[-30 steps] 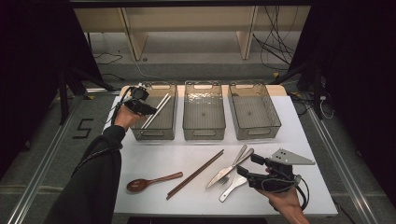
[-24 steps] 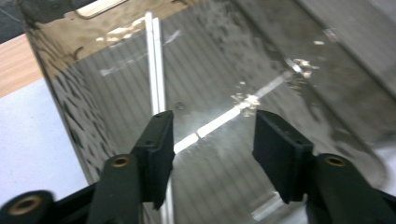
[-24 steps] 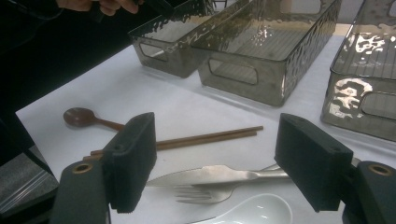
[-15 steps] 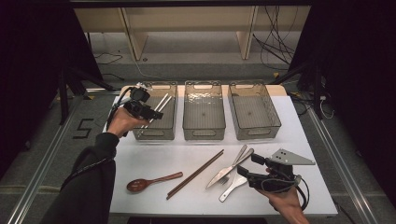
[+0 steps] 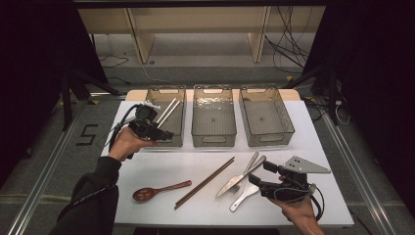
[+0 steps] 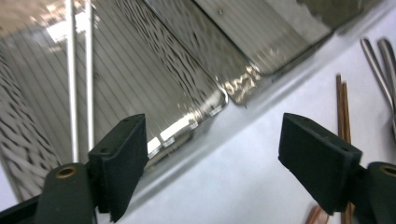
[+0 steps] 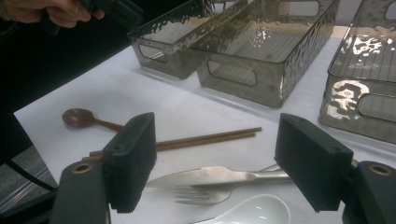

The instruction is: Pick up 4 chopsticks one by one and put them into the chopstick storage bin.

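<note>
We see the left gripper (image 5: 164, 134) held over the near end of the left bin (image 5: 180, 137), its jaws having just been opening and now standing wide with nothing between them. The two metal chopsticks (image 5: 167, 112) lie inside that left bin, slanting toward its far right corner; in the left gripper view they show as two pale rods (image 6: 79, 79) on the ribbed floor of the bin, beyond the left jaw. The middle bin (image 5: 214, 139) and the right bin (image 5: 266, 139) stand just beside the left bin, in a row to its right.

The right gripper (image 5: 257, 172) sits well apart from the left bin, near the table's front edge, jaws wide and gripping nothing. Between its jaws in the right gripper view lie a knife (image 7: 215, 176), a fork (image 7: 201, 194) and a white spoon (image 7: 247, 211). The wooden chopsticks (image 5: 204, 182) and a brown spoon (image 5: 159, 191) rest on the white table (image 5: 147, 166), nearer us than the left bin.
</note>
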